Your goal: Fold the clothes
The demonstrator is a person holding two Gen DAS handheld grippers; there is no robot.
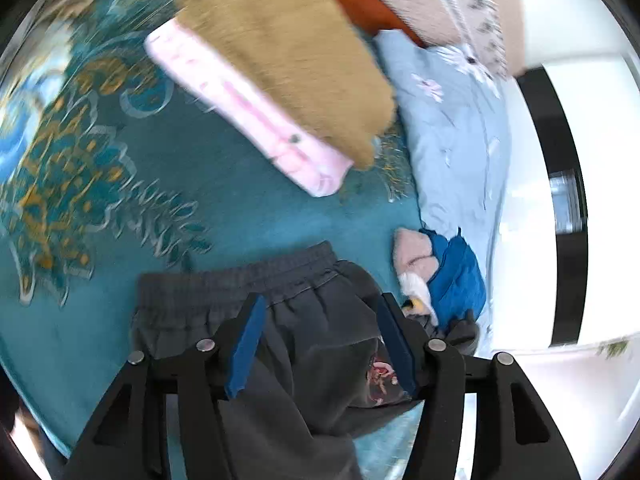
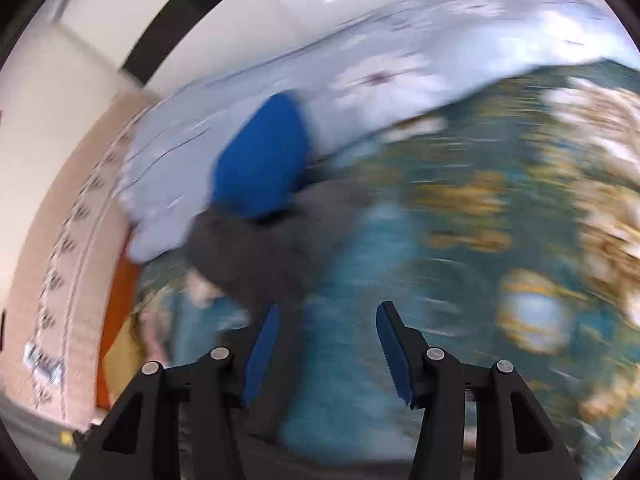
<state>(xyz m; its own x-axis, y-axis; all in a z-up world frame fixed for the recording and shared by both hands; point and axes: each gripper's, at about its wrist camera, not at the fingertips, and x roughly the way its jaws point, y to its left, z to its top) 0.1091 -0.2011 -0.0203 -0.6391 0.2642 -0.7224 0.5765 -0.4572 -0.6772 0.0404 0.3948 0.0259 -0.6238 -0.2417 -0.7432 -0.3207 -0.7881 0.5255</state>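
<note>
Dark grey trousers with an elastic waistband (image 1: 240,284) lie crumpled on a teal patterned bedspread (image 1: 248,216). My left gripper (image 1: 320,316) is open, its blue-padded fingers (image 1: 246,344) straddling the grey cloth without pinching it. In the blurred right wrist view my right gripper (image 2: 326,320) is open and empty above the bedspread (image 2: 400,260), with the grey trousers (image 2: 256,248) ahead to the left. A bright blue garment (image 2: 260,156) lies beyond them; it also shows in the left wrist view (image 1: 456,272).
A folded mustard sweater (image 1: 292,52) rests on a folded pink garment (image 1: 248,108) farther up the bed. A pale blue floral quilt (image 1: 452,120) runs along the right side. A pinkish cloth (image 1: 412,252) lies by the blue garment. An orange item (image 1: 360,4) sits behind.
</note>
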